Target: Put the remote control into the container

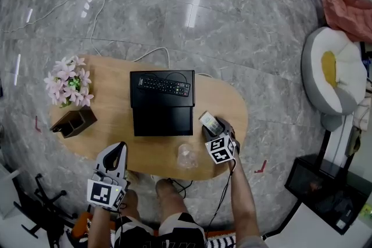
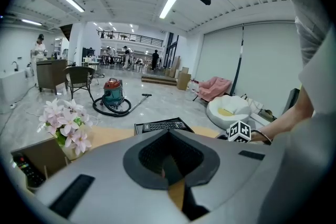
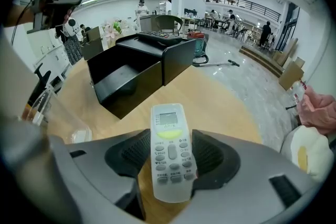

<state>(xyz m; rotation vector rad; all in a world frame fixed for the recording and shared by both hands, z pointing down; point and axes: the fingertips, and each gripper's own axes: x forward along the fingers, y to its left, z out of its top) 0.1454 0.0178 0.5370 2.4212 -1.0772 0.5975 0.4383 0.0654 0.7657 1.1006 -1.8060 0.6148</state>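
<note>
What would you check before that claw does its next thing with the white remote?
1. White remote sits between the right gripper's jaws: ok.
2. Jaws closed on it: not ok, they stand apart.
3. Open tray of the black box looks empty: ok.
4. Clear cup stands off the line to the box: ok.
5. Left gripper, jaws together, empty, clear of the box: ok.

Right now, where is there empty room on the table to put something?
Bare wood lies between the flowers and the black container, and in front of the container, between the left gripper and the glass. Crowded: beside the right gripper and white remote.
</note>
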